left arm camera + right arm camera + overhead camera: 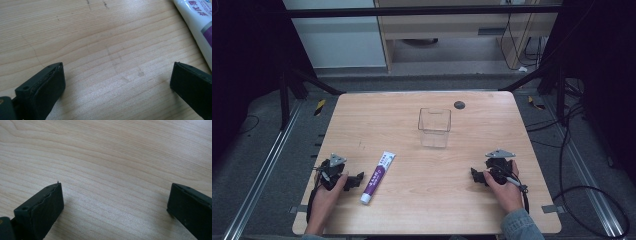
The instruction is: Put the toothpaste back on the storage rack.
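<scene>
A white and purple toothpaste tube [378,176] lies flat on the wooden table [412,210], cap toward the front edge. My left gripper [357,180] rests on the table just left of the tube, held by a hand, jaws wide apart with bare wood between them. The tube's printed end [197,22] crosses the upper right corner of the left gripper view, beyond the right jaw. My right gripper [474,176] rests near the front right of the table, open, nothing between its fingers [42,207]. A clear plastic box [435,127] stands upright and empty at the table's middle back.
A small dark round disc [459,104] sits near the table's far edge. Black frame legs and cables surround the table on the floor. A cable [524,192] trails from the right gripper over the front right corner.
</scene>
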